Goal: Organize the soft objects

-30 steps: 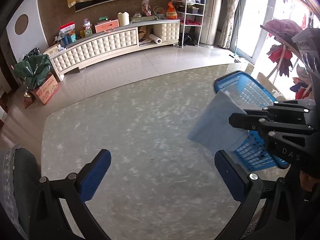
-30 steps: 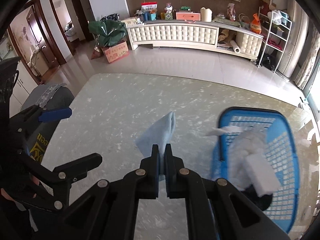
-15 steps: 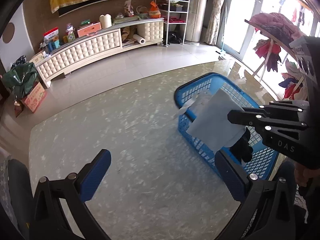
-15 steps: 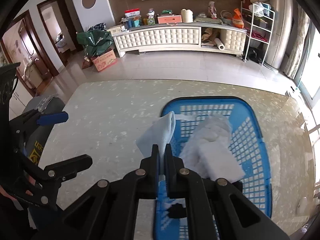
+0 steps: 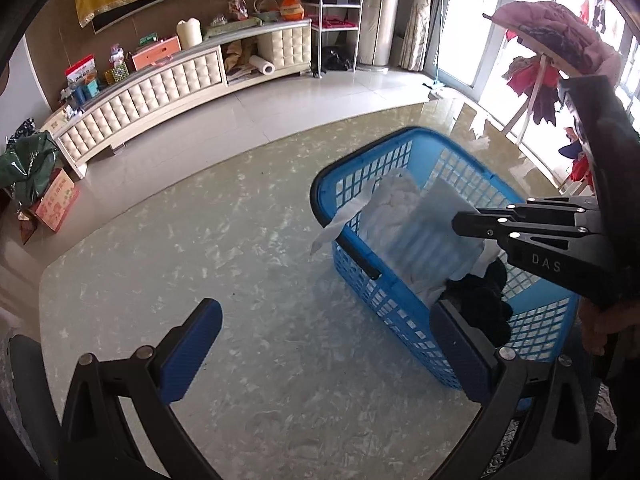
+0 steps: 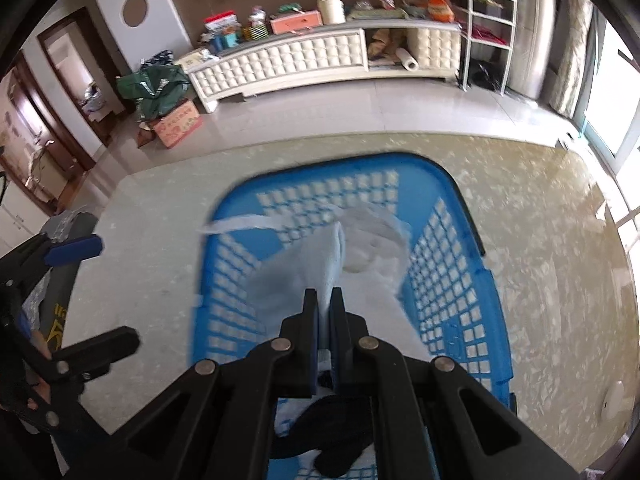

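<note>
Two grippers over the blue basket (image 6: 452,280)

Right gripper (image 6: 325,300) clenches a pale blue cloth (image 6: 304,268) mid-frame; left gripper (image 5: 328,344) gapes empty, lower frame.

the near end of the blue plastic lattice basket (image 6: 452,280) is hidden behind the black linkage of the right gripper (image 6: 325,300) in the right wrist view, and its far rim and the pale blue cloth (image 6: 296,276) pinched there are smeared by motion blur. in the left wrist view that light cloth covers much of the crumpled white fabric (image 5: 394,204) in the basket, while the black soft item (image 5: 484,300) is partly hidden behind the right-hand pad of the left gripper (image 5: 326,350). the hand (image 5: 604,320) on the right gripper is mostly cut off by the edge, and the small packages on the long quilted cream cabinet (image 5: 160,88) are too small to read.
</note>
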The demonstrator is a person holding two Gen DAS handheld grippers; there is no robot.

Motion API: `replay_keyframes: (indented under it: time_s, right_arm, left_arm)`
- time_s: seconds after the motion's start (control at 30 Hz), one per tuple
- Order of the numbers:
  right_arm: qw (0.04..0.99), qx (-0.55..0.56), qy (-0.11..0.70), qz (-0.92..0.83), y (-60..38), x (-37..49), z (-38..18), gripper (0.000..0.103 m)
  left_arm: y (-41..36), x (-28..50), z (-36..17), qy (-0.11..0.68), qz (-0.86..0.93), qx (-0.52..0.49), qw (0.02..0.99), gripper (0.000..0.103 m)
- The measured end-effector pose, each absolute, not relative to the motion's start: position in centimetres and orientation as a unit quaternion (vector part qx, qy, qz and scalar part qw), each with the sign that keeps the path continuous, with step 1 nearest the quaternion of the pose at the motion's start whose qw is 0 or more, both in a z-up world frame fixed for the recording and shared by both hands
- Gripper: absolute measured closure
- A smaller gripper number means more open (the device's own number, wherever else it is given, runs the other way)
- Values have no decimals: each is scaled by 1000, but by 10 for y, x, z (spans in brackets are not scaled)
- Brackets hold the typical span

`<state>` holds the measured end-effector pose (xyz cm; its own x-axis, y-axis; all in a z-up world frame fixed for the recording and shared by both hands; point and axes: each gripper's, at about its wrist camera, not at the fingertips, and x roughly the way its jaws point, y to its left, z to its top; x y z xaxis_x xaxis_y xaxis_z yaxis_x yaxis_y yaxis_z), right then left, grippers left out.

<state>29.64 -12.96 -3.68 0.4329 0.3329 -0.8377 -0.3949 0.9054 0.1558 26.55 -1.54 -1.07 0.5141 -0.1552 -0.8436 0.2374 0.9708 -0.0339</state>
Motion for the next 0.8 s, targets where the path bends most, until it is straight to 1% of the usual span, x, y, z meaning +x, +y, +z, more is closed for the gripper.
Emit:
replay_keyframes:
  time_s: [0.13,0.23,0.27,0.33,0.4,0.47,0.57,0.63,0.7,0.8]
  right_arm:
    - [834,-41,515,194,-132,301,-59,98]
    - [836,-45,514,188,-127,298,-54,98]
    - [839,-57,509,183,-124,295,-51,95]
    - [841,-78,507,170,-117,290,-49,85]
    - [842,-80,507,168,-116,283,-46,61]
    - [844,-78,503,167,-115,274,-42,51]
    - [850,-88,494,164,-110,257,-32,49]
    - [857,-92,481,164,-109,239,-23,41]
    - [866,-86,465,164,-114,224,-16,28]
    - [881,-75,439,161,-117,192,0,18]
  left_arm:
    - [-18,274,-28,493,-110,45,862,0]
    - [-16,277,-39,502,-107,42,857,0]
    - [-16,278,-40,504,-106,41,856,0]
    - [-12,279,-42,507,-106,36,855,0]
    - [-11,277,-41,505,-107,31,856,0]
    - [-10,274,-38,502,-108,28,858,0]
    - [-10,267,-31,493,-111,24,862,0]
    - [-10,261,-24,484,-114,25,867,0]
    - [-10,251,-16,469,-116,24,875,0]
    - [-10,235,-1,446,-123,14,886,0]
